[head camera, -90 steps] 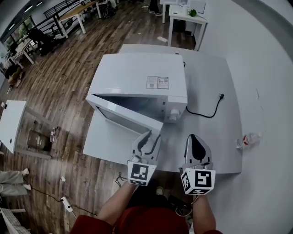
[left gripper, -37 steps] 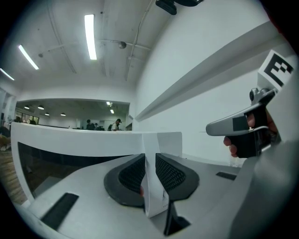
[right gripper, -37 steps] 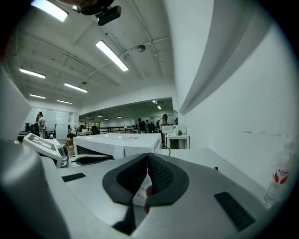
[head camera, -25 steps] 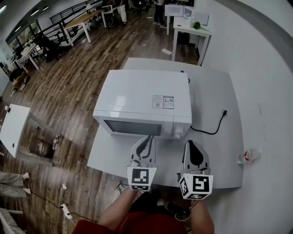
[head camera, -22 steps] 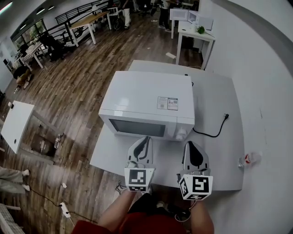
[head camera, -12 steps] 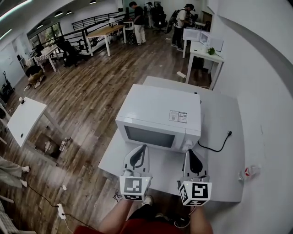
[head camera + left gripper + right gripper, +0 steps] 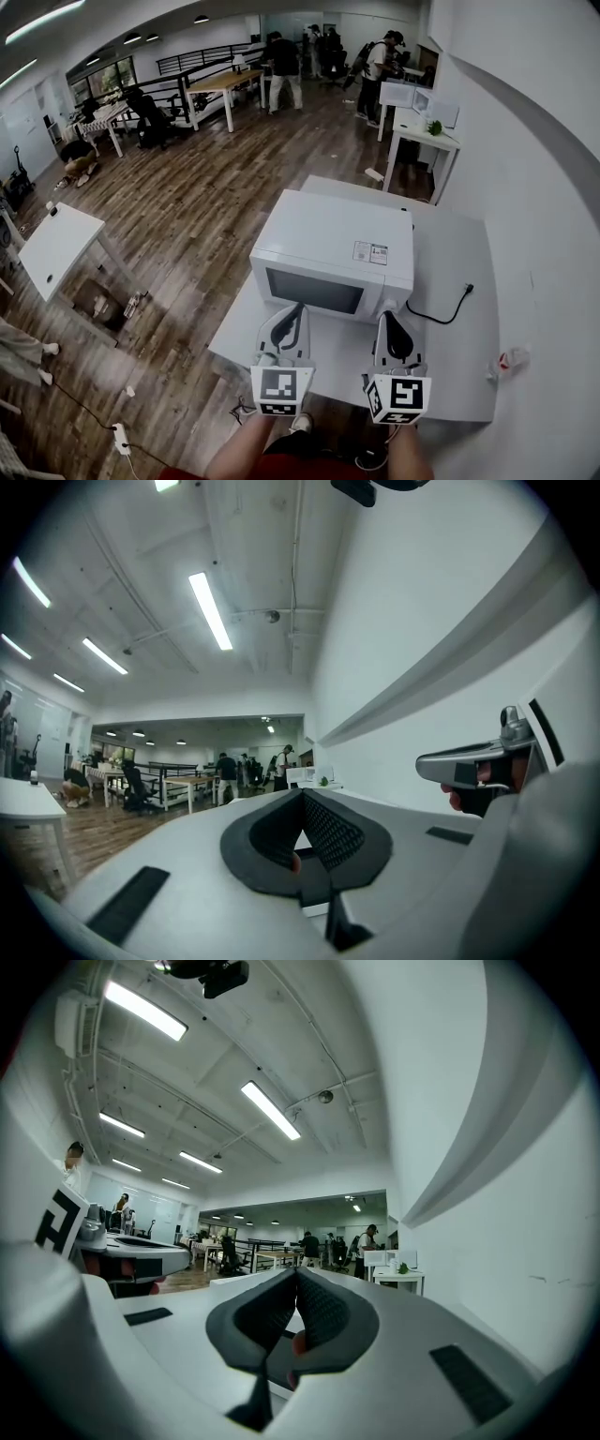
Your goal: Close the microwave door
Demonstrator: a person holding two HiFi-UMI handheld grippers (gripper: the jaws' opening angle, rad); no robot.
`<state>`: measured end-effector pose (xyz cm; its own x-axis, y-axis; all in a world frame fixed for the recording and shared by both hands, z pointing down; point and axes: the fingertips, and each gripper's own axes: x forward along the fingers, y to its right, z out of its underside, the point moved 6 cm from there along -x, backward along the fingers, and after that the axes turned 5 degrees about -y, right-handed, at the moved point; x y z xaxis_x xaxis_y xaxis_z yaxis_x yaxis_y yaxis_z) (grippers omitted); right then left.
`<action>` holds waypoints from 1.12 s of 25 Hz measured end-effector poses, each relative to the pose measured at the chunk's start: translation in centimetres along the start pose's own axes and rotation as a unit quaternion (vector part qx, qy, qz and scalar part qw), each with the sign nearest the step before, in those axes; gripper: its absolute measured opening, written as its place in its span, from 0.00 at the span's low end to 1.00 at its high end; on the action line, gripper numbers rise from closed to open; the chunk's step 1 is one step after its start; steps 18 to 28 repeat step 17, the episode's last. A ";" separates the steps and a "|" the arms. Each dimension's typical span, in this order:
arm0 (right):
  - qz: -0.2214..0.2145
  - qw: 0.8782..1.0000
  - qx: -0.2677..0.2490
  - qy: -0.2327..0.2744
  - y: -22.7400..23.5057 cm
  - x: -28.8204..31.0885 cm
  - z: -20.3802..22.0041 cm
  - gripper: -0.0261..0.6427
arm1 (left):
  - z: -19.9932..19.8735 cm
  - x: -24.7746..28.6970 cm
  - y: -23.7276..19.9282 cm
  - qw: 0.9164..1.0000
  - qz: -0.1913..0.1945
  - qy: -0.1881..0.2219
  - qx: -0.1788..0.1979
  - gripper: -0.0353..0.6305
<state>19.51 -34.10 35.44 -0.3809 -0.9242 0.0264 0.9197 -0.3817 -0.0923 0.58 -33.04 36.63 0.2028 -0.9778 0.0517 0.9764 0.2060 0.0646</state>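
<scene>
Microwave: door is seen shut flush, so the task is judged done. Left gripper and right gripper: jaws pressed together, empty, held off the door at the surface's near edge, no push being needed.

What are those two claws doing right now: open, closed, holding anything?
Left gripper: closed, holding nothing.
Right gripper: closed, holding nothing.

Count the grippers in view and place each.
2. The left gripper hangs over the table, before the microwave door; the right gripper is beside it, further right. None looks hidden.
</scene>
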 end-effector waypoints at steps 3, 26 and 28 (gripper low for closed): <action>0.000 1.000 -0.006 0.003 -0.3 0.0 -0.4 0.08 | 0.1 0.0 -0.2 1.000 0.000 -0.002 0.000 0.09; 0.005 1.000 -0.014 0.011 0.3 0.6 -1.2 0.08 | -0.2 1.2 0.2 1.000 0.010 0.000 -0.001 0.09; 0.005 1.000 -0.014 0.011 0.3 0.6 -1.2 0.08 | -0.2 1.2 0.2 1.000 0.010 0.000 -0.001 0.09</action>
